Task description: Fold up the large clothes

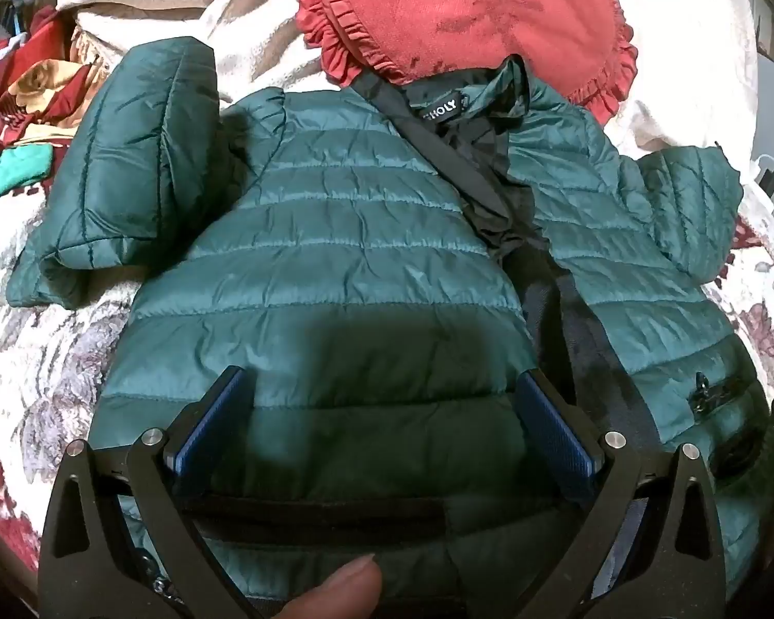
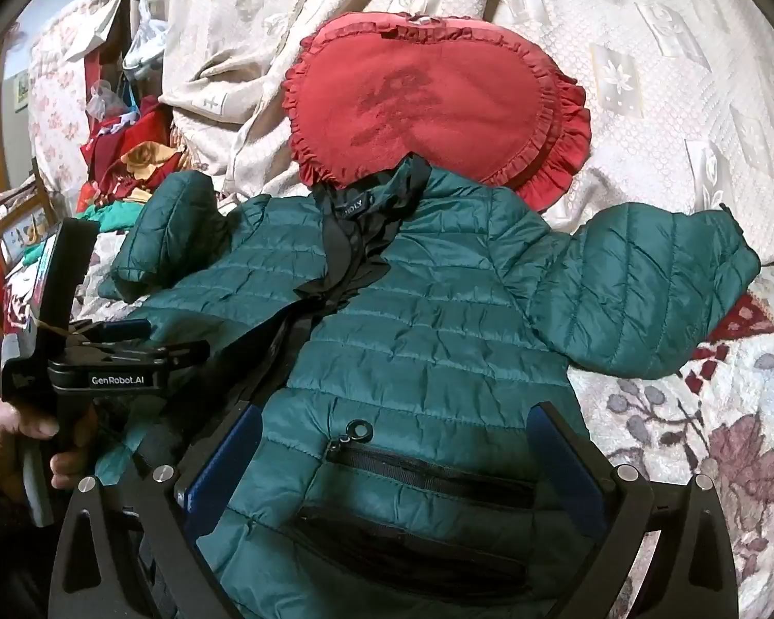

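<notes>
- Jacket is laid front-up on the bed, collar touching the red heart-shaped cushion; front is unzipped and partly spread, dark lining shown along the opening.
- Sleeves: one is bent up beside the body, the other is stretched outward on the bedspread.
- Left gripper is held over the lower hem, jaws spread wide, nothing between them; blue pads are seen above the fabric. Contact with the cloth cannot be told.
- Right gripper is likewise wide open and empty, poised over the zipped side pocket.
- Step judged: flattening done, first fold not yet begun.
- Next move is judged to call for pinching hem or sleeve edge; slippery quilted shell may slide unless a full layer is taken.
- Containers: only the pocket is noted; zipper closed, contents hidden.
</notes>
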The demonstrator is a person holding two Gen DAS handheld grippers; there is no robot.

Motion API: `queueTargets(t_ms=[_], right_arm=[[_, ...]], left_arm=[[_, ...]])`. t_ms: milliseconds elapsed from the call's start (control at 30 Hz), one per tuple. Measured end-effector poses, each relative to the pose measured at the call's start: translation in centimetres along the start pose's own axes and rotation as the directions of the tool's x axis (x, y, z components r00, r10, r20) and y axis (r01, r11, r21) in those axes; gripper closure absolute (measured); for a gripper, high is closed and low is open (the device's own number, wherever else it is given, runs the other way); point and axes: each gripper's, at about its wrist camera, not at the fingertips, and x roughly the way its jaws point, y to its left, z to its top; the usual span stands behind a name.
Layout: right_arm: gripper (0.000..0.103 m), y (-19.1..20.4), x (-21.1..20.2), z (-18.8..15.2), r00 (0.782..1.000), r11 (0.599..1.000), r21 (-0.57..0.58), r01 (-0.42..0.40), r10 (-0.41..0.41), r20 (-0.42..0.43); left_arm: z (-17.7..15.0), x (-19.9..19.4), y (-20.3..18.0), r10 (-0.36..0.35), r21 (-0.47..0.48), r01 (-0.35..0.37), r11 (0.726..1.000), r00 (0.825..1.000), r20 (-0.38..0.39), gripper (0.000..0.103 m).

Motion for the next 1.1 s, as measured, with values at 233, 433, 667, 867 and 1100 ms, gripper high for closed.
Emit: queueTargets(t_ms=[233,433,667,867,1100], right_arm=[[0.001,-0.2,-0.1,0.0,1.0,1.0,0.002,0.0,0.0,0.0],[0.001,-0.2,0.0,-0.1,1.0,1.0,0.001,0.004,-0.004,-0.005],[0.001,-0.4,1.3,-0.2,0.997,0.999,0.008,0.053,-0.053,-0.051],[0.001,-0.6,0.9,-0.2,0.997,0.998,0.03,0.058,-0.057,-0.043],[0.001,-1.0,1.0,-0.2,0.996,0.996,0.047,0.071,-0.069,-0.052]], left_arm=[[0.3,0.4,-0.1,0.025,0.022,-0.025,0.999,1.0,0.004,0.0],[-0.1,0.1,0.1,0.021,0.007,-0.021,1.0,1.0,0.007,0.0],[-0.1,-0.2,0.0,-0.025,-0.03,0.025,0.999,1.0,0.01,0.0],[0.1,0.1,-0.4,0.017,0.001,-0.017,1.0,1.0,0.001,0.0],[-0.2,0.5,-0.4,0.032,0.01,-0.032,0.999,0.999,-0.003,0.0]])
